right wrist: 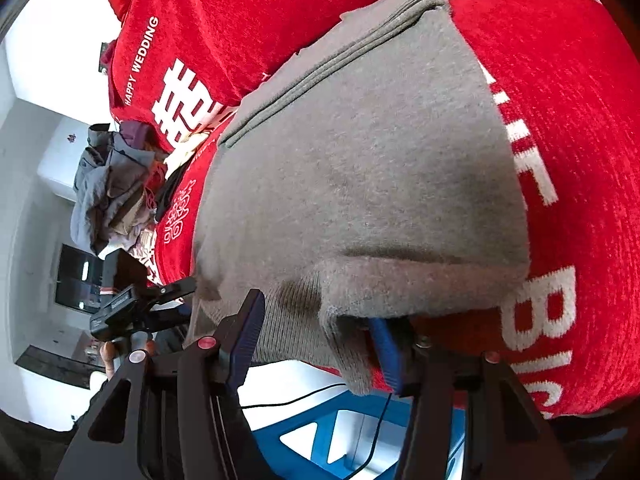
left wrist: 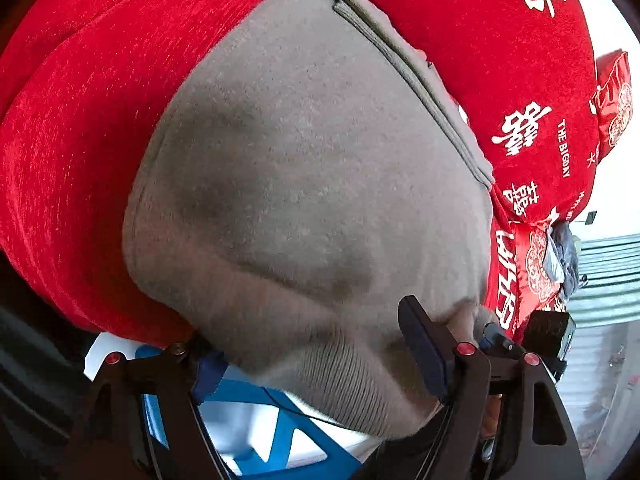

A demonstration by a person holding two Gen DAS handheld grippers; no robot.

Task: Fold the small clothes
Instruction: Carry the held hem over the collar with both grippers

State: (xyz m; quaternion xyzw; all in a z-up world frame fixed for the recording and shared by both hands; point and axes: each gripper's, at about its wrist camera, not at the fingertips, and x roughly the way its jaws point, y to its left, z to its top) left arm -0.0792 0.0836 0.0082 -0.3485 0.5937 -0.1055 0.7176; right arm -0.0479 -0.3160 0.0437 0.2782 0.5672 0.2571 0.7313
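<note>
A grey knit garment (left wrist: 304, 168) lies spread on a red cloth (left wrist: 88, 120) with white lettering; its ribbed hem hangs over the near edge. My left gripper (left wrist: 316, 356) is open, its fingers on either side of the hem's corner, one finger (left wrist: 424, 348) on top of the fabric. In the right wrist view the same garment (right wrist: 368, 168) fills the middle. My right gripper (right wrist: 320, 344) is open around the other hem corner, with the blue pad (right wrist: 386, 348) partly under the fabric.
A heap of other clothes (right wrist: 112, 184) lies at the far left of the red cloth (right wrist: 580, 120). The other gripper (right wrist: 124, 308) shows at the left. A blue and white floor (right wrist: 320, 432) lies below the edge.
</note>
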